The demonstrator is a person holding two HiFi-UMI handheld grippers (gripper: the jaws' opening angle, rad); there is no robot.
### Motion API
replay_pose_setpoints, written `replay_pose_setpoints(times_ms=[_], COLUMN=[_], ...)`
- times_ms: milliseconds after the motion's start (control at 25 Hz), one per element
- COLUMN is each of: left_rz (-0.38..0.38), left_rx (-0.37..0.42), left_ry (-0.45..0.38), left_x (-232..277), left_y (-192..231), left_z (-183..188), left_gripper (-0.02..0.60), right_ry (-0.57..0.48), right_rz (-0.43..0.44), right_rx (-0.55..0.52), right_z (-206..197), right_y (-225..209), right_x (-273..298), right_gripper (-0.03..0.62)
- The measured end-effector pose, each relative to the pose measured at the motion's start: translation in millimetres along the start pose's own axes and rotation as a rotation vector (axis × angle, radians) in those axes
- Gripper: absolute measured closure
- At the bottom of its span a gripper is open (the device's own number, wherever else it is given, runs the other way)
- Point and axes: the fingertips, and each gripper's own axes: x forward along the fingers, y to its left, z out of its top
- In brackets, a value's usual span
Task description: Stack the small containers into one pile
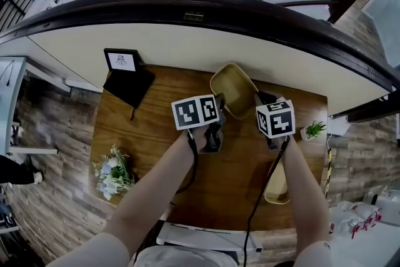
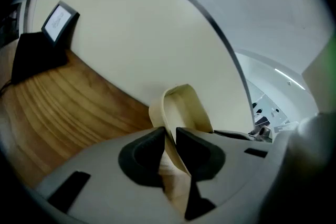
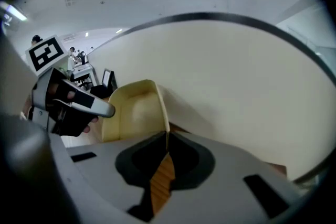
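Observation:
A cream, shallow container (image 1: pixel 232 87) hangs tilted over the back of the wooden table (image 1: pixel 150 134), held from both sides. My left gripper (image 1: pixel 219 104) is shut on its left wall; in the left gripper view the pads pinch the thin rim (image 2: pixel 169 113). On the opposite side, my right gripper (image 1: pixel 260 99) is shut on the right wall, whose edge (image 3: pixel 164 113) runs between the closed jaws in the right gripper view. A second cream container (image 1: pixel 277 183) lies on the table near the front right, partly hidden behind my right forearm.
A black stand with a small framed sign (image 1: pixel 123 62) sits at the table's back left. A flower bouquet (image 1: pixel 112 173) lies at the front left edge, and a small potted plant (image 1: pixel 313 130) stands at the right edge. A pale curved wall (image 1: pixel 156 40) runs behind the table.

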Motion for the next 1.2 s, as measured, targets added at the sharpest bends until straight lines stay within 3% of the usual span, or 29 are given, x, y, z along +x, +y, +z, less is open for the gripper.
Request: replay_pose_setpoints(times_ms=[280, 480, 760, 1040, 1200], left_rz=[-0.050, -0.075, -0.128, -0.155, -0.206], left_rx=[0.122, 0.250, 0.435, 0.634, 0.698], left_ry=[-0.069, -0.120, -0.192, -0.272, -0.272], left_x=[-73.0, -129.7, -209.3, -274.4, -299.5], left_y=[-43.4, -73.6, -122.8, -158.7, -170.3], left_z=[28.0, 42.0, 47.1, 40.8, 29.4], left_gripper=[0.528, 0.529, 0.529, 0.528, 0.526], right_ry=[-0.130, -0.237, -0.345, -0.413, -0.438], right_rz=[-0.050, -0.070, -0.088, -0.084, -0.071], right_rx=[0.055, 0.120, 0.094, 0.112, 0.151], right_z=[38.7, 60.9, 83.2, 85.5, 76.1], right_y=[31.0, 53.9, 88.1, 120.6, 136.4], right_x=[-83.2, -144.1, -230.3, -292.1, -318.6], right_gripper=[0.566, 0.565, 0.559, 0.559, 0.558])
